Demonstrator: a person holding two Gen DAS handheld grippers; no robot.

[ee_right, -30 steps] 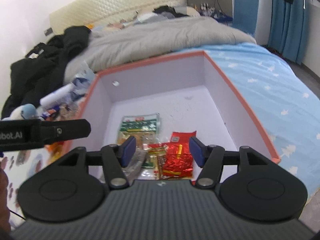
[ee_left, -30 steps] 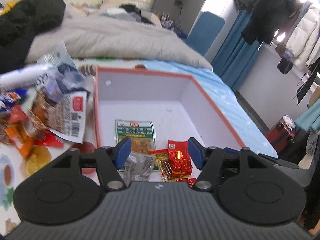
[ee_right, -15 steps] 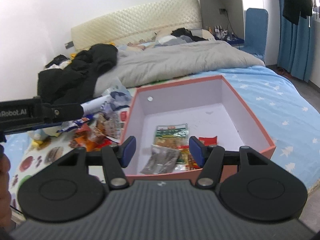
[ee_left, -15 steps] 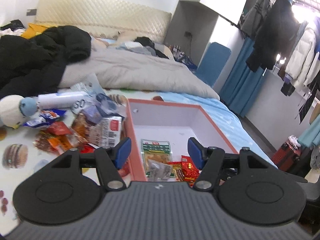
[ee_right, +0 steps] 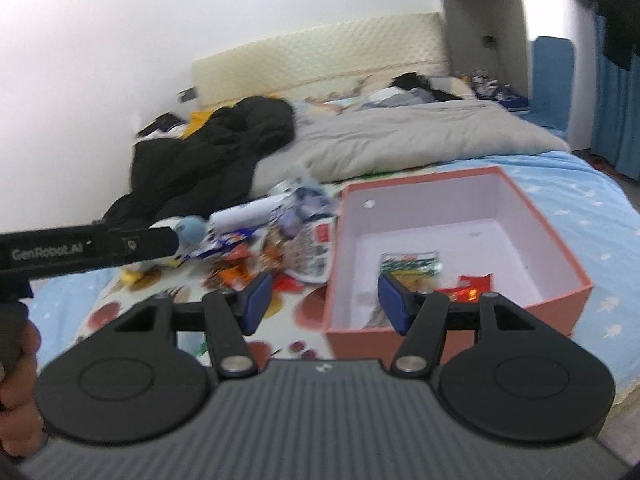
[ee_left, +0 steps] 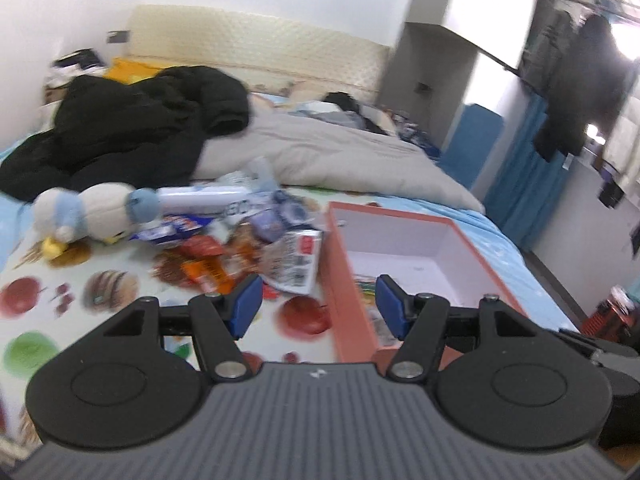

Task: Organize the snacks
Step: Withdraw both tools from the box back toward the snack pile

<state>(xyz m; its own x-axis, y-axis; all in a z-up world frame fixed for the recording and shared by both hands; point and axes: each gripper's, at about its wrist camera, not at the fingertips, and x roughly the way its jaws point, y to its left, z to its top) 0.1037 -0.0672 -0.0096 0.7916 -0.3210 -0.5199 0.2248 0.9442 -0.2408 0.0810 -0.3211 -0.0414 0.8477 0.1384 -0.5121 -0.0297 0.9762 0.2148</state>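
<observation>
An orange box with a white inside [ee_right: 532,216] [ee_left: 344,280] sits on the bed. In it lie a green snack packet [ee_right: 410,262] and a red one [ee_right: 470,286]. A heap of loose snack packets [ee_left: 248,248] [ee_right: 280,248] lies on the fruit-print cloth left of the box. My left gripper [ee_left: 318,306] is open and empty, held above the box's near left corner. My right gripper [ee_right: 324,300] is also open and empty, hovering in front of the box's left wall. The left gripper's body shows as a black bar at the right wrist view's left edge.
A plush duck [ee_left: 86,212] and a white tube [ee_left: 202,198] lie beside the snack heap. Black coats [ee_left: 132,132] and a grey quilt [ee_left: 332,156] fill the bed's far half. Blue curtains, hanging clothes [ee_left: 584,84] and a red case [ee_left: 614,316] stand to the right.
Both grippers have pulled back and up from inside the box, so the box now looks smaller. The left one has swung leftward, bringing the snack heap and plush duck into view.
</observation>
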